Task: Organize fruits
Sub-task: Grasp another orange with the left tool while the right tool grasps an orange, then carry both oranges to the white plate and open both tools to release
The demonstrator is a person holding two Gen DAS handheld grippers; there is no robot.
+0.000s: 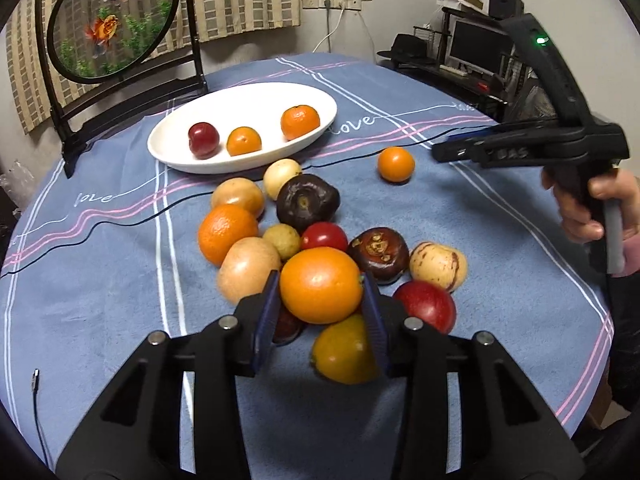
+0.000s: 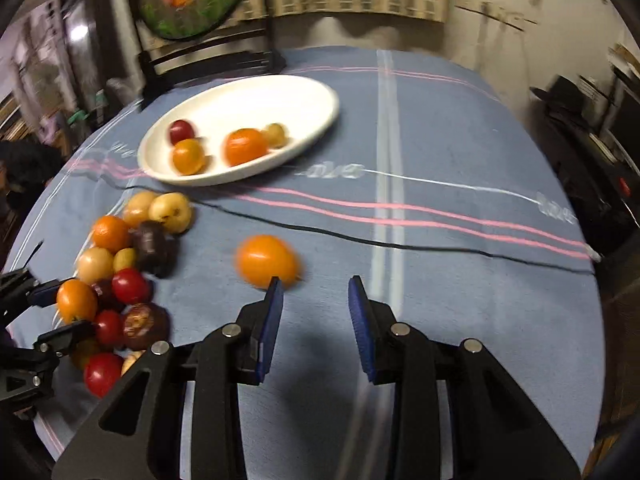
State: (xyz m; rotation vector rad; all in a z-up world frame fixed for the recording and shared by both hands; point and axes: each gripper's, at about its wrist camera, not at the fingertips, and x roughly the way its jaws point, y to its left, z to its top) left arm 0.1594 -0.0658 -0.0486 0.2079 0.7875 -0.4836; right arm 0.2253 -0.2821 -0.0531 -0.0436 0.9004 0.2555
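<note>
Gripping the orange (image 1: 320,285) at its widest part, the left fingers (image 1: 269,312) pressed firm, slightly slippery peel; the right gripper (image 2: 315,292) stood open, empty.

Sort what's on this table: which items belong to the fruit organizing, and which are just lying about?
Job: white oval plate; orange in left gripper; loose fruit pile; lone orange near right gripper.
Lying about: goldfish screen; black cable.

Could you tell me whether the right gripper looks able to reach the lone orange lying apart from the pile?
Probably yes: the right gripper is open, and the lone orange sits just beyond its left fingertip with nothing between.
</note>
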